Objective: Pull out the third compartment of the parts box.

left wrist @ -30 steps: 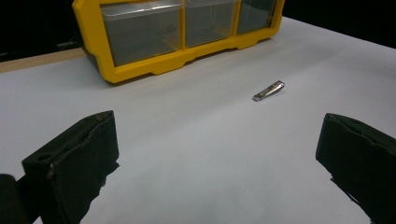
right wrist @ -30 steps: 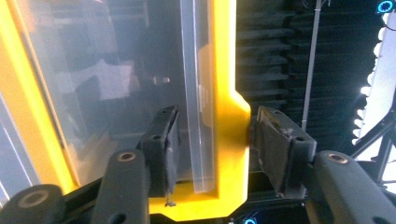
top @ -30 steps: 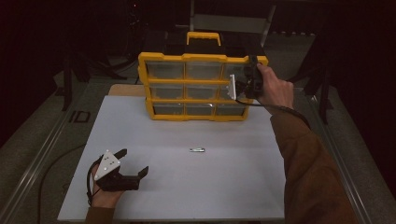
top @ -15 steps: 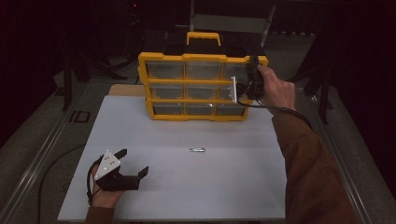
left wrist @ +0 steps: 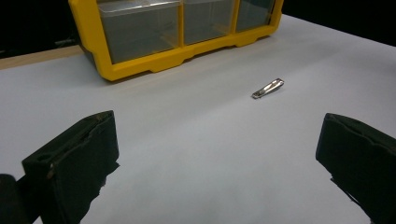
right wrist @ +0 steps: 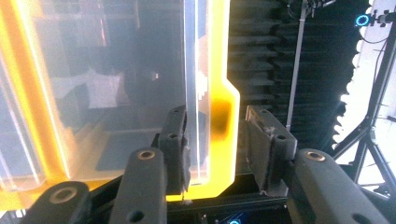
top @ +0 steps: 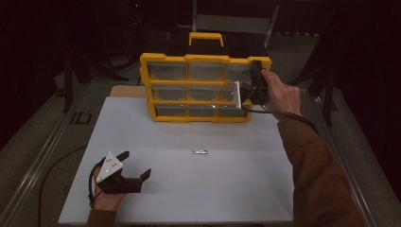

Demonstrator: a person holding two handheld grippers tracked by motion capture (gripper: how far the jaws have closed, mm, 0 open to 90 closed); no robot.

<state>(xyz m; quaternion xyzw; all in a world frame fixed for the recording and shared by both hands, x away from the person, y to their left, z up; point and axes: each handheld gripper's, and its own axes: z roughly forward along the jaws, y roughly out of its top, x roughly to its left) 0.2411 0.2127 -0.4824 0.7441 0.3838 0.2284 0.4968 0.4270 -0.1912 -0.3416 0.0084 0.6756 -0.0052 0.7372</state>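
the right gripper is at the right edge of the yellow drawer organizer, at the middle row. its fingers have just been closing, and between them stands the clear front of the middle right drawer, which is pulled partly out of the frame. in the right gripper view one finger lies against the clear plastic, but the other is apart from the yellow edge, so i judge the pinch is not yet complete. the gripper comes from the side probably because the drawer front offers there a thin edge to take.

the left gripper rests low on the white worktop, near the person, with its fingers spread wide and nothing between them (it seems to wait). a small metal nail clipper lies flat in the middle of the worktop, well apart from both grippers; maybe it will go into the open drawer.
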